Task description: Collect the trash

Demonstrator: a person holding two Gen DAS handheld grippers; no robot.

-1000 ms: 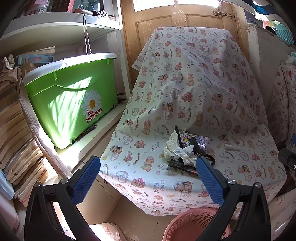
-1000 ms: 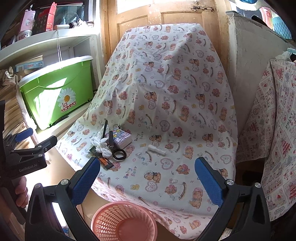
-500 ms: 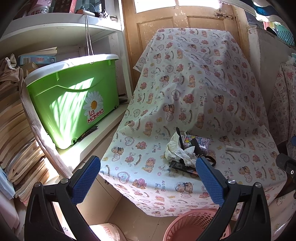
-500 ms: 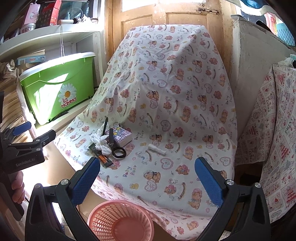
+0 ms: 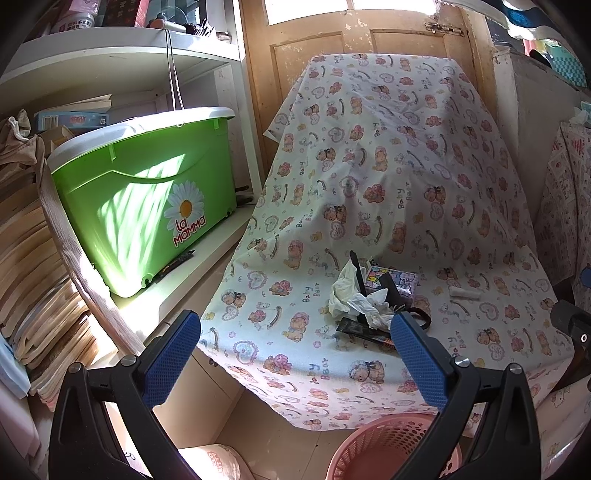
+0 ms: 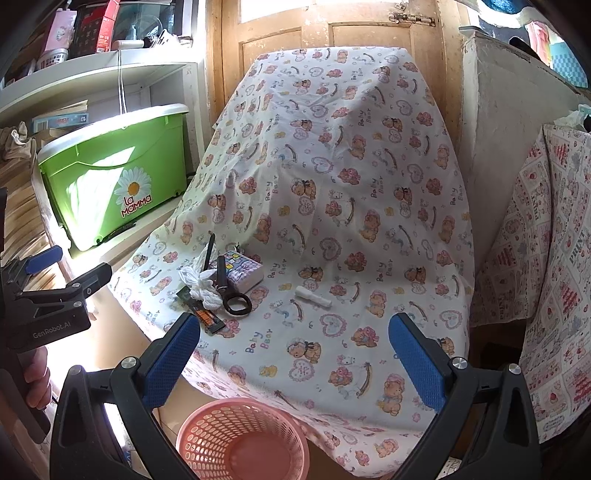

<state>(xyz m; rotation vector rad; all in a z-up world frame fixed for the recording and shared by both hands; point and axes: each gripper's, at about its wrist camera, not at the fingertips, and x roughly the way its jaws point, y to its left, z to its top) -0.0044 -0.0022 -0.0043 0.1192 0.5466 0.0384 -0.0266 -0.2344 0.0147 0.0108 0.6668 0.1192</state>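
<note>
On a chair draped in a teddy-bear cloth point(image 6: 332, 206) lies a small heap: crumpled white tissue point(image 6: 201, 286) point(image 5: 365, 304), a dark snack wrapper point(image 6: 201, 314) point(image 5: 360, 328), black scissors point(image 6: 231, 291), a small patterned packet point(image 6: 242, 271) point(image 5: 397, 280) and a white paper roll point(image 6: 312, 296) point(image 5: 465, 292). A pink mesh basket point(image 6: 242, 441) point(image 5: 395, 448) stands on the floor below the seat edge. My left gripper point(image 5: 295, 354) hangs open in front of the heap, empty. My right gripper point(image 6: 293, 356) is open too, above the basket, well short of the trash.
A green lidded tub point(image 5: 144, 206) sits on a white shelf to the left, with stacked books point(image 5: 33, 280) beside it. A wooden door point(image 6: 332, 26) stands behind the chair. Another patterned cloth point(image 6: 546, 288) hangs at the right. A hand point(image 6: 37, 376) holds the left gripper.
Both grippers have drifted slightly closer to the chair and stayed open. The trash heap has not moved.
</note>
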